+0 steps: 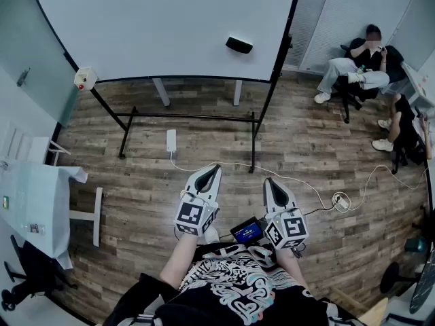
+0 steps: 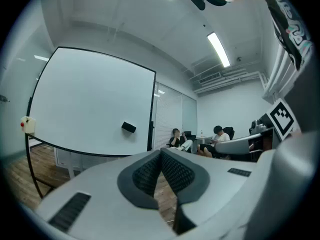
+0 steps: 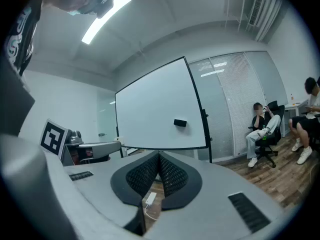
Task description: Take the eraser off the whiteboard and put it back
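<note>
Black eraser (image 1: 239,45) sits stuck on the whiteboard (image 1: 163,26), lower right part, near the frame's right post. Nothing's touching it. The person stands well back w/ both grippers held level, side by side, pointed at the board. Left gripper (image 1: 217,168): jaws closed tip to tip, nothing between them. Right gripper (image 1: 268,180): same, jaws together & empty. A white power adapter (image 1: 171,140) lies on the wood floor (image 1: 306,141) by the board stand, its cable trailing off to the right. Two seated people (image 1: 358,63) are over at the far right.
</note>
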Available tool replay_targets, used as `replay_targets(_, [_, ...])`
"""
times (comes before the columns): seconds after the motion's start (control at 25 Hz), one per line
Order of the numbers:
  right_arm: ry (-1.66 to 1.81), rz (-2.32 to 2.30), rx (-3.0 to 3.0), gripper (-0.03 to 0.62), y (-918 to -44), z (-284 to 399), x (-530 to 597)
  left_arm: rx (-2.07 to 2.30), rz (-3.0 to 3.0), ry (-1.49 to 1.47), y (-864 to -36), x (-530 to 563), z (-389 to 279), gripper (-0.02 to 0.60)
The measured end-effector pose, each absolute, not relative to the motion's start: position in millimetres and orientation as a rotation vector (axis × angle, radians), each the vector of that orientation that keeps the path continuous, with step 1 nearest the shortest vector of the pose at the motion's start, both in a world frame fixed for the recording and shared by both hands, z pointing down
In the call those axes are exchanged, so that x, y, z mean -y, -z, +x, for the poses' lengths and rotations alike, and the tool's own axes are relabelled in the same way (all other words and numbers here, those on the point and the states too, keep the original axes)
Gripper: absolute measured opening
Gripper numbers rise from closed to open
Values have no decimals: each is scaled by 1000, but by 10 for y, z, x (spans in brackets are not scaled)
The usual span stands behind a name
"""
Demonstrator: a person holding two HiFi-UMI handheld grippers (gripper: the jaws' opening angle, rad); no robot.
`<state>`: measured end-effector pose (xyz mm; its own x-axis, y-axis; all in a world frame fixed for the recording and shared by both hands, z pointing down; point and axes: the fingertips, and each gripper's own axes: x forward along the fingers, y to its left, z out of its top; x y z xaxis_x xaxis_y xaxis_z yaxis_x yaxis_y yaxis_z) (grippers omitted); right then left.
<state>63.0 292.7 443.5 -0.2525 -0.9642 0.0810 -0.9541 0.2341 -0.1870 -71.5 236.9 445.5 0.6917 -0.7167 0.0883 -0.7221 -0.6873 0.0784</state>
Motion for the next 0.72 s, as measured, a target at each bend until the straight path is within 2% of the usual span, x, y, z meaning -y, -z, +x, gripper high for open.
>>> replay_targets(0.32, [308,-1854,-2428,35,-4435,812,-2884,1329,2770,-44,-4376,-2242,-785,29])
replay_targets(0.72, [318,-1787,-2453,35,-4467,1029,-2834,1368,2763,-121,-4438,-2243,-493,29])
